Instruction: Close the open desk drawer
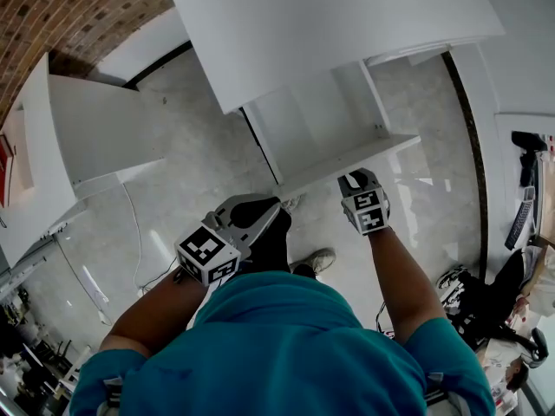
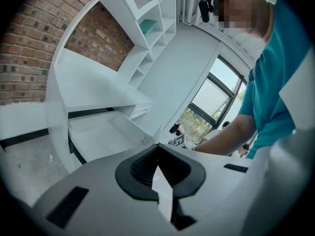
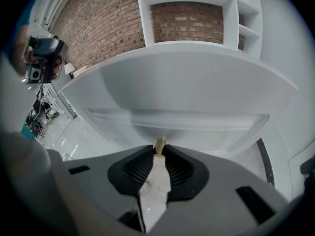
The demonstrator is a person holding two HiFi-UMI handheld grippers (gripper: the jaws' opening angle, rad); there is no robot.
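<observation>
**A:** Pale glossy floor fills the room, with a brick wall far ahead of both grippers. What is the biggest thing?

**B:** A white desk. Its top hangs over and ahead of the right gripper. Ahead of the left gripper and to its right, white shelves stand on the desk against the brick.

**A:** And the drawer?

**B:** The drawer stands pulled out from under the desk top, and it looks bare inside. Its front panel lies straight ahead of the right gripper and touches its tips. From the left gripper it sits ahead and off to the right, apart from it.

**A:** How are the right jaws?

**B:** They are clenched on the drawer's small tan knob. The knob pokes out of the front panel and sits pinched between the dark ribbed pads.

**A:** And the left one?

**B:** Its jaws are pressed together at the tips with nothing between them. It hangs in the air left of the right gripper, near the drawer's front corner but not touching it.
</observation>
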